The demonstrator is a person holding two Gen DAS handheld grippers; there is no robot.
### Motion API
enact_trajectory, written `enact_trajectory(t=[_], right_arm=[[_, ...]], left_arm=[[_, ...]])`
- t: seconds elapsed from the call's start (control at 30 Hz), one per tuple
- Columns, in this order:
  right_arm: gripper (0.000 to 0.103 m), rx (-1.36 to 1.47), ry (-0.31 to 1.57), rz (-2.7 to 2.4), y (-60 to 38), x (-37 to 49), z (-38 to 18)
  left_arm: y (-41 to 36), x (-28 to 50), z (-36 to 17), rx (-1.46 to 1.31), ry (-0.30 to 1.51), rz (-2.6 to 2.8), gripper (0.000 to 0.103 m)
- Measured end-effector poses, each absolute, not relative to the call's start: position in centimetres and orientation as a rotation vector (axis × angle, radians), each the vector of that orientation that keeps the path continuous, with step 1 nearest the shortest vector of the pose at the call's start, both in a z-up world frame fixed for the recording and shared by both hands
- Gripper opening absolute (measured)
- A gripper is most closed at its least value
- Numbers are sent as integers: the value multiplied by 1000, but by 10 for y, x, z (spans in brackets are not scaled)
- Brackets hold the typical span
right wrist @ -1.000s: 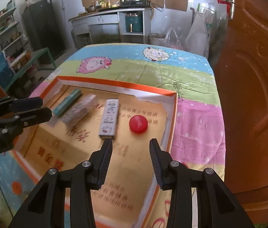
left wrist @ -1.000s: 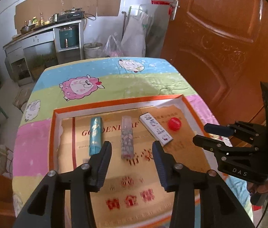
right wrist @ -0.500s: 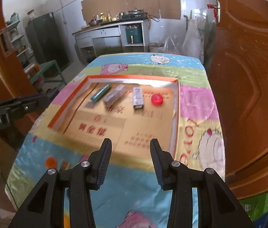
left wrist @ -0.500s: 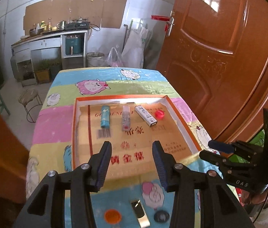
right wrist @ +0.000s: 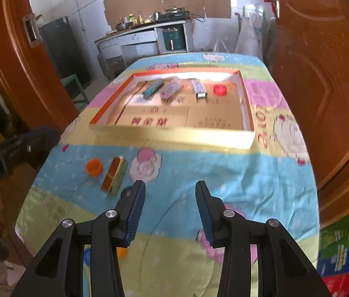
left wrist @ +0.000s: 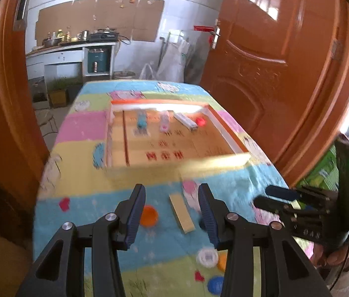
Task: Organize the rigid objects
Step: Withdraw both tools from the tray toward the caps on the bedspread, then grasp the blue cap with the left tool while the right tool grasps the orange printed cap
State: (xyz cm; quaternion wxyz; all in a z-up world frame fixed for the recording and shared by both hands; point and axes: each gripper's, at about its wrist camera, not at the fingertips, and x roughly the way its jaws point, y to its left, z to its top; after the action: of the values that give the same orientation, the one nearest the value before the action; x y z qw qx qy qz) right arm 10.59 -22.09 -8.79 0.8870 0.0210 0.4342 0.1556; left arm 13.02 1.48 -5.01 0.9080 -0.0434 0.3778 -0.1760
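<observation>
We hold our left gripper (left wrist: 172,210) low over the near end of the table, with its two fingers wide apart and nothing between them. Right in front of it, on the bright cloth (left wrist: 80,128), lie an orange cap (left wrist: 149,215) and a gold box (left wrist: 181,213). The cap is just beside the left finger, and the gold box shows in the gap between the fingers, a bit past them. Closer to us, near the right finger, sit a white cap (left wrist: 207,258) and a blue cap (left wrist: 216,284).

Our right gripper (right wrist: 170,212) is also spread open and holds nothing. From its view, the orange cap (right wrist: 94,167) and the gold box (right wrist: 114,174) lie side by side to its left, a little ahead of the fingers.

Farther up the table is the big flat tray (right wrist: 174,137) with an orange rim. In its far part four things lie in a row: a teal tube (right wrist: 152,88), a clear box (right wrist: 172,88), a white box (right wrist: 199,88) and a red cap (right wrist: 220,89). They are well apart from both grippers.
</observation>
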Motion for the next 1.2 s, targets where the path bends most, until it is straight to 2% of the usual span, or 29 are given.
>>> enact_trajectory(t=[0.27, 0.47, 1.0, 1.13, 1.2], right_arm=[[43, 95, 920, 309, -222, 70, -106], [43, 105, 909, 306, -223, 48, -108], [43, 123, 898, 271, -231, 30, -111], [43, 118, 907, 282, -228, 29, -115], [43, 107, 914, 303, -224, 28, -118]], left_arm=[[-12, 77, -100, -84, 840, -509, 44], [-29, 45, -115, -26, 814, -566, 44], [-40, 38, -143, 93, 787, -497, 44], [-37, 35, -144, 105, 768, -454, 31], [-33, 35, -143, 89, 766, -451, 31]])
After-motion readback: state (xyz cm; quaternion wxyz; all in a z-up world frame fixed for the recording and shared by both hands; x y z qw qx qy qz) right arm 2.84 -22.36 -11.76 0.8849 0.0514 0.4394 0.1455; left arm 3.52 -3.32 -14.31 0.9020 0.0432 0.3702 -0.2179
